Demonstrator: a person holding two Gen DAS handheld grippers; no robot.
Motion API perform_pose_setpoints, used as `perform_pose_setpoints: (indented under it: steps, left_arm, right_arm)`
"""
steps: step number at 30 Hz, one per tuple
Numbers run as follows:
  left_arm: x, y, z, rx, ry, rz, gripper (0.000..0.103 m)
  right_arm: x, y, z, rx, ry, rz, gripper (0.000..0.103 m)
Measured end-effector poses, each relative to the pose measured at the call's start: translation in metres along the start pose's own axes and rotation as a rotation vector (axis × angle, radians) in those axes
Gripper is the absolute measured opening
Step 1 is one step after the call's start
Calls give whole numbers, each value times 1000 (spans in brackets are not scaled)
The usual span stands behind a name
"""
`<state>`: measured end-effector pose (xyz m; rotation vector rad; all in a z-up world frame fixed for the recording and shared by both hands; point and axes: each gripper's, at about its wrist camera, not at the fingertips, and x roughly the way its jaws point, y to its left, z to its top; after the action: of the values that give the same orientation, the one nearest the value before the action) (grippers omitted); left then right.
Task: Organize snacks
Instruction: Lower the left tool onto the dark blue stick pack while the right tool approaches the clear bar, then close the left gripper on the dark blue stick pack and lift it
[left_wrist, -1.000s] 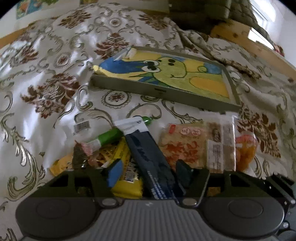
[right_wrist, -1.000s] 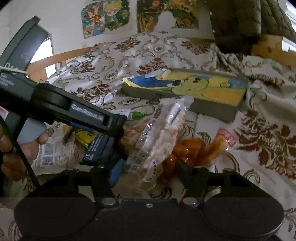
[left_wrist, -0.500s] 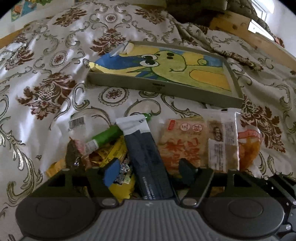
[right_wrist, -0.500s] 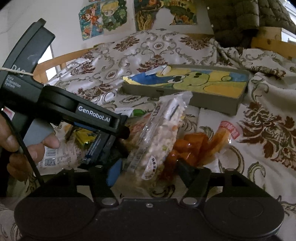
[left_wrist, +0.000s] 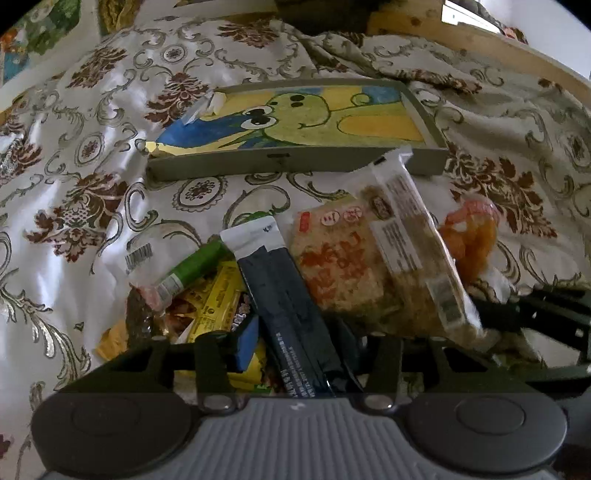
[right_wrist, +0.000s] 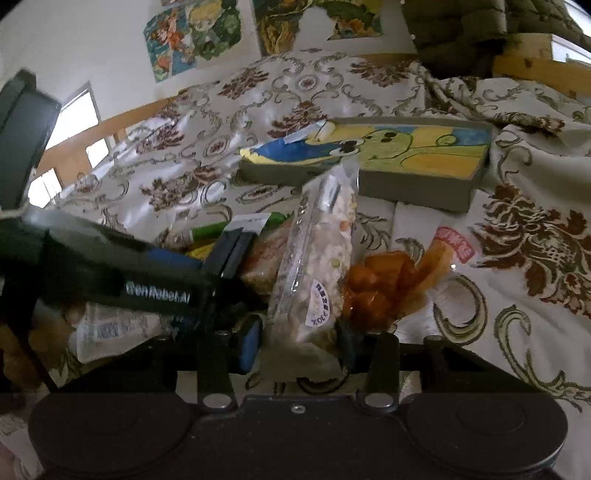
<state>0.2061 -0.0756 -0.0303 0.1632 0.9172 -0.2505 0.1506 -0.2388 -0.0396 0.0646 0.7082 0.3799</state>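
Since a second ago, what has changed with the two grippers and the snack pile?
Both grippers' jaws have just been closing. The left gripper has narrowed around the dark blue packet, which is lifted at the far end. The right gripper has closed in on the clear nut bar packet, now tilted up. The painted tray, orange snack bag and bedspread stayed put.

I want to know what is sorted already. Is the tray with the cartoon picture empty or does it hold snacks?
Empty: the tray shows only its picture; the snacks lie on the bedspread before it.
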Motion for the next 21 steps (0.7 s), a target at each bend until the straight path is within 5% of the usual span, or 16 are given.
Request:
perform_pose_setpoints:
  steps: [10, 13, 21]
  left_arm:
    - [9, -5, 9, 44, 45, 8, 52]
    - [12, -4, 11, 39, 49, 4, 49]
    - [2, 4, 5, 2, 47, -42, 39]
  right_arm:
    - [11, -13, 3, 41, -4, 45, 55]
    - [10, -16, 6, 63, -5, 63, 46]
    - [-2, -6, 7, -5, -42, 40, 42]
